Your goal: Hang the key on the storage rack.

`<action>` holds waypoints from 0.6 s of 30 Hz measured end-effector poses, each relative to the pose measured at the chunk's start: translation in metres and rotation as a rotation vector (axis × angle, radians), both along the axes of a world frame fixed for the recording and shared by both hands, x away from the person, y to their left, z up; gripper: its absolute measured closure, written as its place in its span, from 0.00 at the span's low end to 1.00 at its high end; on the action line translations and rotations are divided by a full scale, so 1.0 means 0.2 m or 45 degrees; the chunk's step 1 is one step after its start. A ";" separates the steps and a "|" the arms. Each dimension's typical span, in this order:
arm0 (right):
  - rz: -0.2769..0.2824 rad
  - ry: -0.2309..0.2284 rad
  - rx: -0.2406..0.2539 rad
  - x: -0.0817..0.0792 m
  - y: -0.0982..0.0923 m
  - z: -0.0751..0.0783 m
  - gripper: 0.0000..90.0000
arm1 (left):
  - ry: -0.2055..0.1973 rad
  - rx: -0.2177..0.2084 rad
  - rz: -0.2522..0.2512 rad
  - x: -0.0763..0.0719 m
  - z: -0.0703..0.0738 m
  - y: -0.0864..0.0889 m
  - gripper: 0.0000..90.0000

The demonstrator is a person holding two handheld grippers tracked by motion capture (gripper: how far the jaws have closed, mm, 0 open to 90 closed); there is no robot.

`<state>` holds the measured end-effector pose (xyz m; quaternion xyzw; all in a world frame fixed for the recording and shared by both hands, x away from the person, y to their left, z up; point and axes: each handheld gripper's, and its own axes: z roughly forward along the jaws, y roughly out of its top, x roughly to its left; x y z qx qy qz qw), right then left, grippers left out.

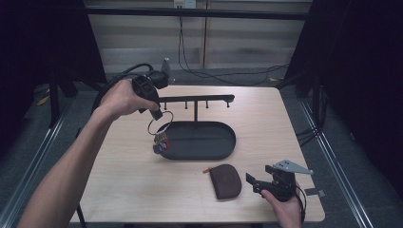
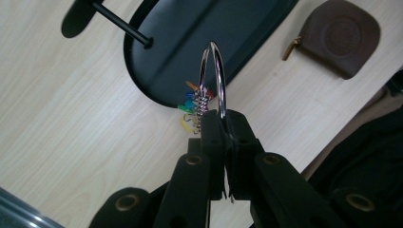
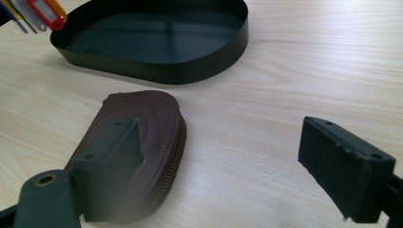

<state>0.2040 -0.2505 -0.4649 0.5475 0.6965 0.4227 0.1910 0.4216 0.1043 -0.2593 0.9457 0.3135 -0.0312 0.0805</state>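
What we saw lying about
We found a brown zipped pouch (image 1: 226,180) lying flat on the wooden table (image 1: 266,123), just beside the right gripper (image 1: 257,173).

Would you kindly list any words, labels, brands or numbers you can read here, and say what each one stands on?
No text can be read.
Brown pouch: a round embossed mark on its face, too faint to read.
Coloured key tags on the key ring: their label windows are too small and blurred to read.
Black tray: no marking visible.
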 end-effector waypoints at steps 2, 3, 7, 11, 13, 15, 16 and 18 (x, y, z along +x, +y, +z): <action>0.001 -0.004 -0.001 0.00 0.00 0.00 0.16 | -0.002 0.016 -0.020 0.02 0.00 -0.01 0.98; 0.004 -0.003 -0.002 0.00 0.00 0.00 0.16 | 0.001 0.024 -0.022 0.03 0.00 -0.02 0.98; 0.004 0.002 -0.003 0.00 0.00 0.00 0.16 | -0.003 0.050 -0.013 0.07 -0.02 -0.03 0.98; 0.010 0.000 -0.004 0.00 0.00 0.00 0.16 | 0.005 0.066 -0.022 0.11 -0.04 -0.03 0.98; 0.013 0.000 -0.003 -0.01 0.00 0.00 0.16 | -0.016 0.075 0.008 0.11 -0.04 -0.03 0.98; 0.008 0.005 -0.002 0.00 0.00 0.00 0.16 | -0.014 0.074 0.023 0.12 -0.04 -0.02 0.98; 0.006 0.006 -0.002 0.00 0.00 0.00 0.16 | -0.017 0.069 0.025 0.12 -0.04 -0.02 0.98; 0.008 0.006 0.002 0.00 0.00 0.00 0.16 | -0.019 0.076 0.032 0.12 -0.05 -0.02 0.98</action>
